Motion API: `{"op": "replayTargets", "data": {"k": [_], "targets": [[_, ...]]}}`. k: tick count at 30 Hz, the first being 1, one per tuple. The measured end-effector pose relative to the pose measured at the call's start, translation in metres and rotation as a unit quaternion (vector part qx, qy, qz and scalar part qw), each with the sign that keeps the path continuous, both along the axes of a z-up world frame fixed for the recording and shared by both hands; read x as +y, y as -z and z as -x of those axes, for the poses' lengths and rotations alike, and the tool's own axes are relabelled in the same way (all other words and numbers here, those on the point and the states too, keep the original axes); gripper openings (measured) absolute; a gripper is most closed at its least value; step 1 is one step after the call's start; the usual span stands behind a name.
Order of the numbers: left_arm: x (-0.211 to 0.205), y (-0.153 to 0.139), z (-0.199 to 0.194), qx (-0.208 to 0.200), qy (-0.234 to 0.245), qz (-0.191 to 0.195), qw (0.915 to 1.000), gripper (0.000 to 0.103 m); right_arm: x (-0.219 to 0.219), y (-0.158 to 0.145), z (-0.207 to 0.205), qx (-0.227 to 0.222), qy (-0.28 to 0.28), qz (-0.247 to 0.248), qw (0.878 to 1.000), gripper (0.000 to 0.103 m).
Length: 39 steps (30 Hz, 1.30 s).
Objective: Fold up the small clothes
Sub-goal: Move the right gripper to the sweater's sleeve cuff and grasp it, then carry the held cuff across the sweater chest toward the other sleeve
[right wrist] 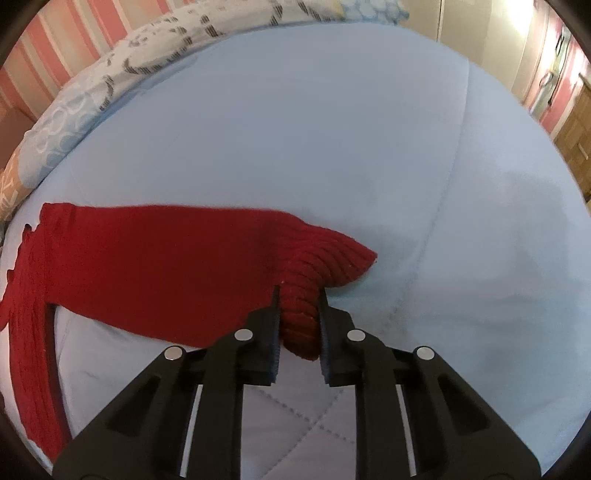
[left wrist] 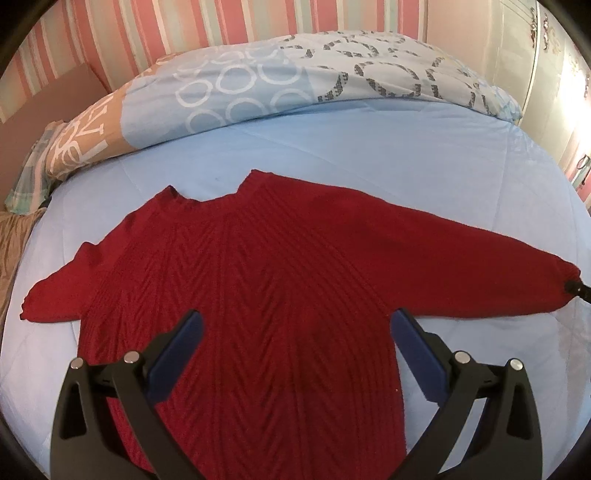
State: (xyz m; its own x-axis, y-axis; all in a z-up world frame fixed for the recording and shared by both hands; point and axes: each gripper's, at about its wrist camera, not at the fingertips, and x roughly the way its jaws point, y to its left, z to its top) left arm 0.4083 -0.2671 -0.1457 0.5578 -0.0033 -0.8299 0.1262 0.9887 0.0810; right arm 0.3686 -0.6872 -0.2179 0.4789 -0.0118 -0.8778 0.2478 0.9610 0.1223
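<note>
A dark red knitted sweater (left wrist: 258, 280) lies flat on the light blue bed cover (left wrist: 332, 147), collar toward the pillow, both sleeves spread out sideways. My left gripper (left wrist: 297, 321) hangs open over the sweater's body, its blue pads (left wrist: 410, 343) wide apart with nothing pinched. In the right wrist view the right sleeve (right wrist: 166, 266) stretches to the left. My right gripper (right wrist: 298, 295) is shut on the ribbed cuff (right wrist: 301, 317), which bunches between the pads. That right gripper's tip shows as a dark spot at the sleeve end (left wrist: 504, 286) in the left wrist view.
A patterned blue, white and tan pillow (left wrist: 258, 77) lies across the head of the bed. Pink striped wallpaper (left wrist: 147, 29) stands behind it. A cream wardrobe (left wrist: 554, 74) and a wooden piece of furniture (right wrist: 576, 133) flank the right side. Folded cloth (left wrist: 14, 236) lies at the left bed edge.
</note>
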Motion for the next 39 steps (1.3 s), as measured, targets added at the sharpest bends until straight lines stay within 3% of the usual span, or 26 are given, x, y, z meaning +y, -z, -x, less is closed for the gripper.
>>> {"op": "replayTargets", "data": {"k": [9, 14, 25, 39], "targets": [[0.036, -0.008, -0.002, 0.003, -0.017, 0.003, 0.9998, 0.101, 0.049, -0.051, 0.009, -0.065, -0.031, -0.013, 0.997, 0.017], [0.064, -0.018, -0.004, -0.003, -0.025, 0.001, 0.9997, 0.101, 0.107, -0.064, -0.003, -0.078, -0.068, -0.030, 0.994, 0.017], [0.159, -0.033, -0.009, -0.010, -0.064, -0.002, 0.9979, 0.101, 0.245, -0.059, -0.048, -0.088, -0.117, -0.065, 0.987, 0.017], [0.251, -0.034, -0.023, -0.006, -0.087, -0.001, 0.9962, 0.101, 0.380, -0.048, -0.093, -0.085, -0.149, -0.090, 0.981, 0.017]]}}
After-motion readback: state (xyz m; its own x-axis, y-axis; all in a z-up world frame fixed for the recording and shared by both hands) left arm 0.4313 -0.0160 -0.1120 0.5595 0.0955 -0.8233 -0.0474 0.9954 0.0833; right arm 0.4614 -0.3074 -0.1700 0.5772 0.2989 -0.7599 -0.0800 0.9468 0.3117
